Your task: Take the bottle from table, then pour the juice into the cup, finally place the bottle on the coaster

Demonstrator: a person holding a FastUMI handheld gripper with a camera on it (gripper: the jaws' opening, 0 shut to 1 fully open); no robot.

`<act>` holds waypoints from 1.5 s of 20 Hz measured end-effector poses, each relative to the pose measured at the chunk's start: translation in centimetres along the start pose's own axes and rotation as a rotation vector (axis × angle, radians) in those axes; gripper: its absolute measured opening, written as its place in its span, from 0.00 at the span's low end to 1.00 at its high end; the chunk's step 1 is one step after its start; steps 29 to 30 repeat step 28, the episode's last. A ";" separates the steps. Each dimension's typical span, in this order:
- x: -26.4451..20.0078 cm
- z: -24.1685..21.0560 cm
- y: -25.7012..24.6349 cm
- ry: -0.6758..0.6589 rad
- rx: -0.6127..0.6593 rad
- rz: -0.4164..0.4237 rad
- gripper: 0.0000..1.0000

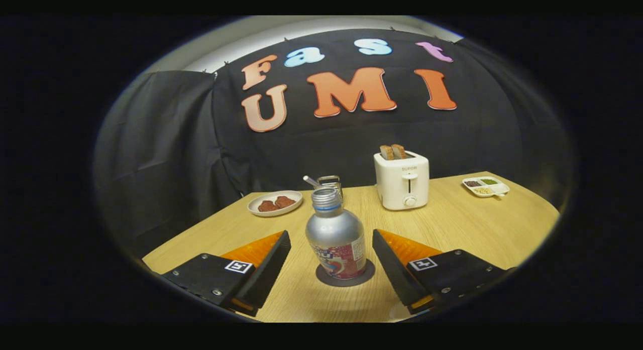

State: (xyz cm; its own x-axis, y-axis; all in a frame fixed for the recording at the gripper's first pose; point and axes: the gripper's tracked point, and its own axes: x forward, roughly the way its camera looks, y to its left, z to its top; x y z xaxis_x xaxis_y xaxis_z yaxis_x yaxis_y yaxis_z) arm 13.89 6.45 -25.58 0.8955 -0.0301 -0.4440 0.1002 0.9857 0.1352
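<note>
Bottle (335, 234) stands on coaster (345, 274) between spread hand-held gripper (331, 269) fingers.

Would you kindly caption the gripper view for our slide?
Open tool flanks the bottle standing upright on its coaster, fingers apart from it.

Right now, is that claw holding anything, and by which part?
Nothing is held. The claw is open, its fingers standing apart on either side of the bottle, which sits upright on the coaster.
</note>
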 end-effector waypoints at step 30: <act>-24.3 20.3 -7.4 -0.406 -0.173 -0.009 0.97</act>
